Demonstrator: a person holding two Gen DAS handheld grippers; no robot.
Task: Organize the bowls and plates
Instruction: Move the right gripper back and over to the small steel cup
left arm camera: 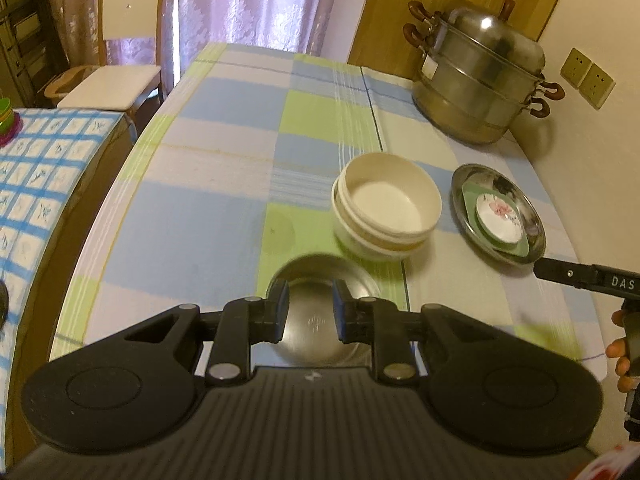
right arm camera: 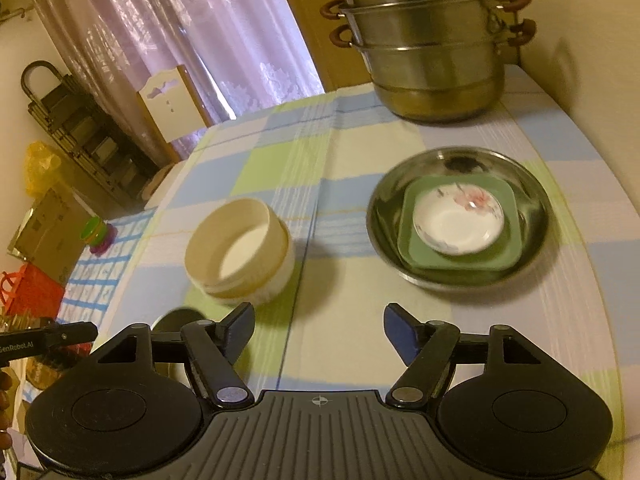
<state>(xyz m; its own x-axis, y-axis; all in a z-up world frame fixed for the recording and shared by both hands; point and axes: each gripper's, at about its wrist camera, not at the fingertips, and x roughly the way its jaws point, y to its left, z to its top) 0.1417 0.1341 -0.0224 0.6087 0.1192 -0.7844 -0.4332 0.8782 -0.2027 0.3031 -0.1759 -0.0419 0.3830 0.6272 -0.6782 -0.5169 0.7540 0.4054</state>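
Left gripper (left arm camera: 310,306): jaws set narrow, apparently clamped on the near rim of a small steel bowl (left arm camera: 320,320), which sits tilted between the pads; blur leaves the contact itself unclear.
Right gripper (right arm camera: 319,330): jaws spread wide, nothing between them; only tablecloth (right arm camera: 340,360) lies below.
Cream bowls (left arm camera: 386,204): nested one inside another, just ahead and to the right of the left gripper; ahead and to the left of the right gripper.
Plate stack (right arm camera: 458,216): a white flowered dish in a green square plate, both inside a steel plate (right arm camera: 532,236), ahead of the right gripper and slightly to its right.
Steamer pot (right arm camera: 428,40): well beyond the plate stack, near the far edge.
Likely step: judged as carrying the steel bowl toward the cream bowls for nesting.
Risk, slip: a smooth metal rim held by a one-sided pinch may swing or drop if the hand tips.
Risk, collision: a low approach could knock the light cream bowls sideways.
Risk, crowding: the two grippers are near each other and could clash over the bowls.
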